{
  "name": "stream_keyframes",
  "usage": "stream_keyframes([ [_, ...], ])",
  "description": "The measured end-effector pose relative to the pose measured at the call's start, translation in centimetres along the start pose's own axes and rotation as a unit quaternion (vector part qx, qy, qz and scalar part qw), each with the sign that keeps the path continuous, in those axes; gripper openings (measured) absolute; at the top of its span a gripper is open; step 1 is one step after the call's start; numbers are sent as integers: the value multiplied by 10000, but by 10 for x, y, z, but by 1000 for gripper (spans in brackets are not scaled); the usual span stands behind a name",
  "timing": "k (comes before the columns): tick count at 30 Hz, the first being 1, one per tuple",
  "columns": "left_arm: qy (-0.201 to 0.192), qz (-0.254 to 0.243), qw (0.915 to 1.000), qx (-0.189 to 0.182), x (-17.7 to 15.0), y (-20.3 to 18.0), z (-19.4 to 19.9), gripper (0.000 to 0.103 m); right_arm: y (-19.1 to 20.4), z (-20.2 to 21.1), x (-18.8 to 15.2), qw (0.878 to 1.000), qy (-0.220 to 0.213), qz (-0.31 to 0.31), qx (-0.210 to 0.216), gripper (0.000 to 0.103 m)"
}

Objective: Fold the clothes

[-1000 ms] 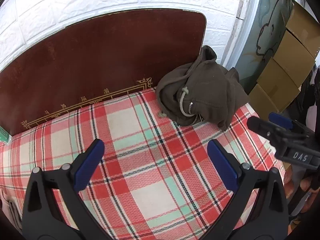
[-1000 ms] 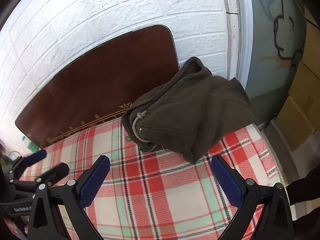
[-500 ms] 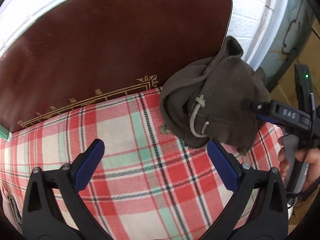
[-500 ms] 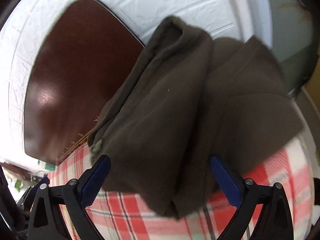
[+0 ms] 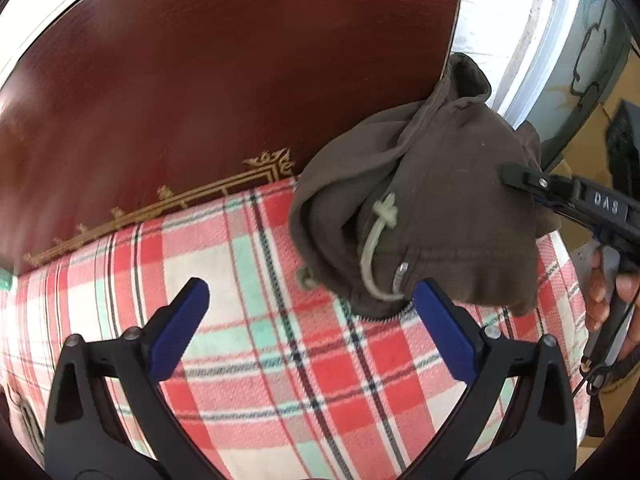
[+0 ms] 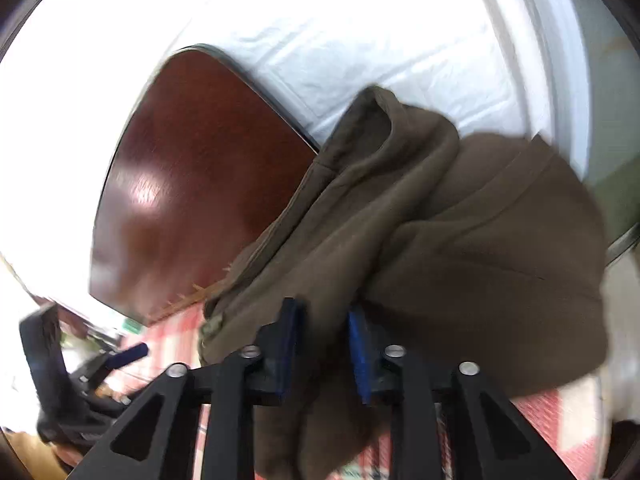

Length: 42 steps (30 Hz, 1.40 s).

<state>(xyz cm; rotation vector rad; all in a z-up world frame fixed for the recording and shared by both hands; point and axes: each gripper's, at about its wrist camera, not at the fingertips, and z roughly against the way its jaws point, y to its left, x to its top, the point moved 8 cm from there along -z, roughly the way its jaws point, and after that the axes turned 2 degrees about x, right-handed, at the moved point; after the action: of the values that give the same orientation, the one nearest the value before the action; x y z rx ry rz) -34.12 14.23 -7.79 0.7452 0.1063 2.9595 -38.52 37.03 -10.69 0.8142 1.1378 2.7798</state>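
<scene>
Against the dark wooden headboard [image 5: 224, 92], a crumpled brown hoodie [image 5: 432, 216] lay at the far corner of the plaid bedcover [image 5: 280, 360]. The right gripper [image 6: 324, 344] had a fold of the hoodie between its closing jaws. The left gripper [image 5: 312, 320] hovered beside the hoodie, jaws wide apart and empty.

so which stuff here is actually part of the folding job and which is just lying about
Part of the job:
- brown hoodie
- right gripper, jaws closing on a fold of it
- left gripper, open
- plaid cloth underneath

Just lying about:
- dark wooden board
- cardboard boxes
</scene>
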Motion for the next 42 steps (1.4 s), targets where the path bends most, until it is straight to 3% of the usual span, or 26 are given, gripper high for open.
stream_keyframes([
  [2,-20,-27,10000,40,7,-2,-4,103,-5,-18,5,9997,-10,-230,100,75],
  [3,-22,-31,10000,54,10,-3,-6,103,-3,-28,7,9991,41,-297,288,86],
  [5,-2,12,10000,78,13,-2,-9,103,3,-45,12,9994,58,-244,231,103],
  [6,9,35,10000,85,13,-1,-10,103,8,-50,13,9998,105,-162,96,103],
  [7,25,46,9999,93,13,0,-11,103,10,-53,16,9995,213,-55,-210,101],
  [8,45,48,9999,101,13,0,-11,103,11,-55,18,9981,321,52,-515,76],
  [9,65,51,9999,109,12,1,-12,103,13,-56,20,9956,428,160,-819,43],
  [10,79,53,9999,113,12,2,-11,103,11,-49,26,9971,319,81,-693,10],
  [14,26,54,10000,45,16,3,-5,103,5,-15,38,9995,108,-311,10,7],
  [18,-107,91,9998,-146,26,1,11,103,24,44,58,9977,-290,-278,549,8],
  [20,-186,94,9994,-279,31,-1,19,103,36,79,68,9920,-571,-300,1087,5],
  [23,-342,37,9983,-479,40,-10,34,103,86,145,89,9792,-1104,341,1669,4],
  [29,-685,-36,9948,-750,58,-26,67,103,160,218,108,9673,-1350,822,1982,4],
  [38,-1267,-423,9816,-1368,108,-53,119,103,224,294,118,9621,-1645,956,1953,6],
  [39,-1335,-516,9795,-1421,115,-58,127,100,230,301,123,9613,-1691,965,1949,6],
  [42,-1511,-775,9731,-1556,135,-76,155,79,249,321,137,9586,-1859,1026,1900,6],
])
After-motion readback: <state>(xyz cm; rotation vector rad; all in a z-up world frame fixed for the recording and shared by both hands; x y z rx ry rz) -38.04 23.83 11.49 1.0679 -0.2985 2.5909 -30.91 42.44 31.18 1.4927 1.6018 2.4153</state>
